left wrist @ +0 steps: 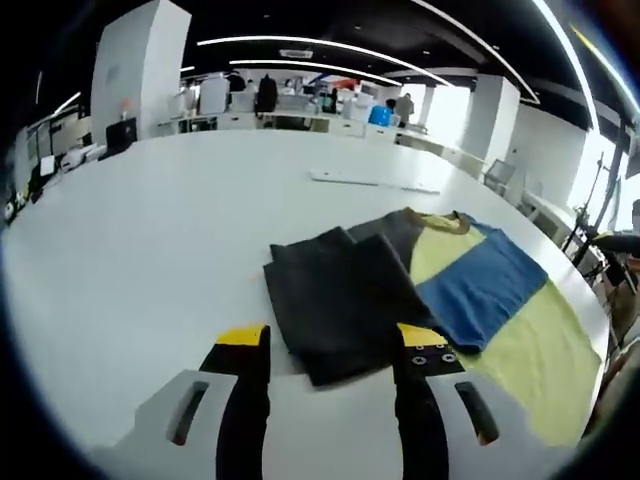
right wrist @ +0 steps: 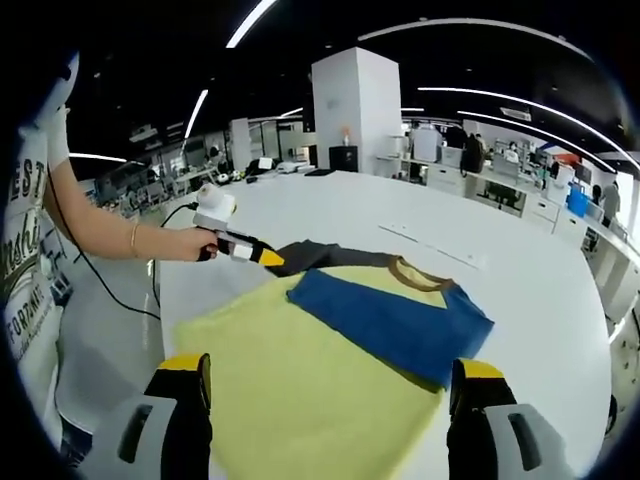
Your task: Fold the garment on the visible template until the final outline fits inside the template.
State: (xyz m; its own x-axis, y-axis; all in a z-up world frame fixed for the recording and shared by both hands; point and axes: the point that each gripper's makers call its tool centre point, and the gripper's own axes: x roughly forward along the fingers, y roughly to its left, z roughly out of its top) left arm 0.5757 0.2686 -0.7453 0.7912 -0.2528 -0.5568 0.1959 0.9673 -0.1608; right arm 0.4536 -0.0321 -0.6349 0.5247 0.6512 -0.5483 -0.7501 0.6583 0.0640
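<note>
The garment lies flat on the white table [left wrist: 150, 230]. It has a yellow body [left wrist: 530, 350], a blue panel [left wrist: 480, 285], a brown collar [left wrist: 440, 220] and dark grey sleeves [left wrist: 340, 295] folded in on one side. My left gripper [left wrist: 332, 345] is open, its yellow-tipped jaws standing either side of the near edge of the grey cloth. In the right gripper view the yellow body [right wrist: 300, 380] spreads between the open jaws of my right gripper [right wrist: 330, 372], with the blue panel [right wrist: 385, 320] beyond. A person's hand holds the left gripper [right wrist: 262, 256] at the grey sleeve [right wrist: 320, 254].
A flat white strip [left wrist: 375, 180] lies on the table beyond the collar, also in the right gripper view [right wrist: 430, 245]. The person [right wrist: 30, 270] stands at the table's edge, a black cable [right wrist: 110, 285] hanging from the arm. Desks, pillars and people fill the office behind.
</note>
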